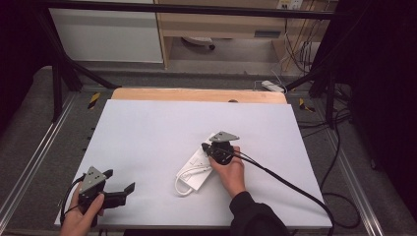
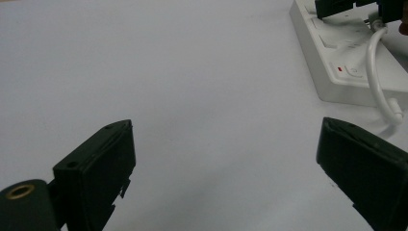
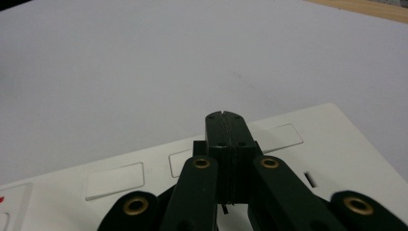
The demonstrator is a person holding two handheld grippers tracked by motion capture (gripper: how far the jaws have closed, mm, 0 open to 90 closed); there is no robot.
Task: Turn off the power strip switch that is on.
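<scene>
White sheeting covers the table (image 1: 147, 142), with a strip of bare wood along its far edge and dark carpeted floor, metal framing and loose cables around it. Right of the table's middle lies a white power strip (image 1: 202, 167), a long flat bar whose long axis runs diagonally, its near end toward the left front and its far end toward the right back, under the right gripper. From its near end a white cord (image 1: 184, 183) loops out onto the sheeting; in the left gripper view the cord curves down past a red-marked switch at that end of the strip. Rectangular socket covers run in a row along the top face, as the right gripper view shows. The right gripper (image 1: 212, 150), held in the person's right hand (image 1: 230, 169), sits over the far part of the strip with its jaws pressed fully together, nothing visible between them, tips just above or on the strip's face; contact cannot be judged. The left gripper (image 1: 119, 186) rests at the near left of the table in the left hand (image 1: 81, 216), well apart from the strip, its jaws spread wide and holding nothing, pointing right toward the strip.
</scene>
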